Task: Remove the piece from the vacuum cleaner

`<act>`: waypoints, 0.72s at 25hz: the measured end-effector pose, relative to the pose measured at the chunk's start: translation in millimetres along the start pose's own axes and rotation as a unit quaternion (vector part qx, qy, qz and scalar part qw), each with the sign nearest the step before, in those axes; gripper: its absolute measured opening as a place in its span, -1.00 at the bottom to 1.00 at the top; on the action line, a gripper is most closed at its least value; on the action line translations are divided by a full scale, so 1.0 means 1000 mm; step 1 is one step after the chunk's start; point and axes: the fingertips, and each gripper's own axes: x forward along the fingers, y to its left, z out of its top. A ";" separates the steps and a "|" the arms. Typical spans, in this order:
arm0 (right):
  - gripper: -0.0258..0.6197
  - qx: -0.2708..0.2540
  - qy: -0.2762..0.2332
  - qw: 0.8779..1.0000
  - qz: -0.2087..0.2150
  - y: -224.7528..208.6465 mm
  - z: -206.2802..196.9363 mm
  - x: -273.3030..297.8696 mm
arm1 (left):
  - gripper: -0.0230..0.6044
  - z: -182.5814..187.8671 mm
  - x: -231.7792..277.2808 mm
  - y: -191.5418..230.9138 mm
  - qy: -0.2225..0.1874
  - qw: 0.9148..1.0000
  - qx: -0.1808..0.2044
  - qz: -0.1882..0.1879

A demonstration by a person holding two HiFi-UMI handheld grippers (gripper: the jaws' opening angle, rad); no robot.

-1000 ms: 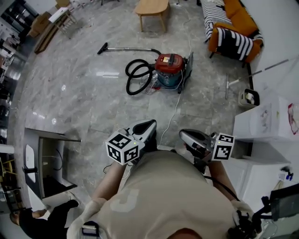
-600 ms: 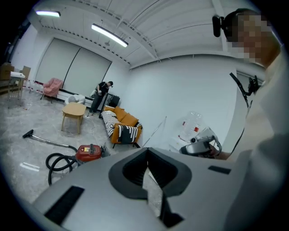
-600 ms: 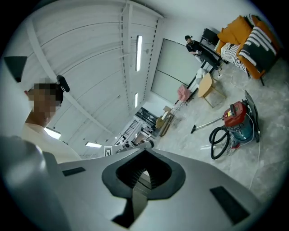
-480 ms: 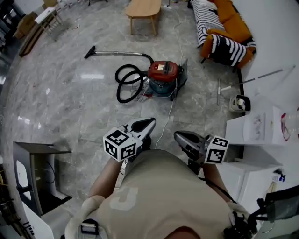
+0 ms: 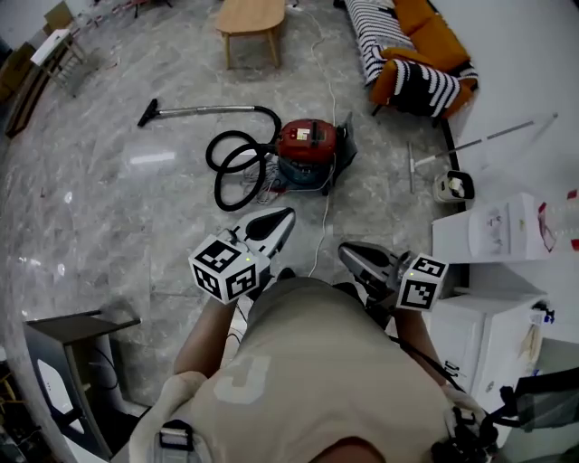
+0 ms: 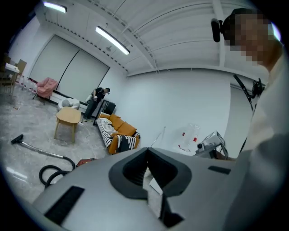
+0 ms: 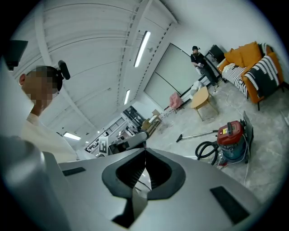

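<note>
The red vacuum cleaner stands on the marble floor ahead of me, with its black hose coiled at its left. A metal wand runs from the hose to a floor nozzle. My left gripper and right gripper are held out in front of the person's chest, well short of the vacuum. Both are shut with nothing between the jaws. In the right gripper view the vacuum cleaner shows past the shut right gripper. The left gripper view catches only the hose.
A white cord trails from the vacuum toward me. A wooden table and an orange striped sofa stand beyond. A mop with a bucket and white cabinets line the right; a dark stand is at the lower left.
The person has walked toward the vacuum, which now lies nearer and further left in the head view. Both grippers moved forward with them, still shut and empty.
</note>
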 end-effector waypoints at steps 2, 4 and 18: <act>-0.91 -0.001 -0.004 1.000 -0.015 -0.002 0.002 0.005 | -0.91 0.008 0.003 0.006 -0.006 1.000 0.002 -0.016; -0.91 -0.001 -0.007 1.000 -0.027 -0.005 0.005 0.008 | -0.91 0.008 0.006 0.010 -0.004 1.000 -0.001 -0.027; -0.91 0.013 0.013 1.000 0.003 -0.028 0.027 0.038 | -0.91 -0.007 0.014 0.037 0.025 0.999 -0.027 -0.002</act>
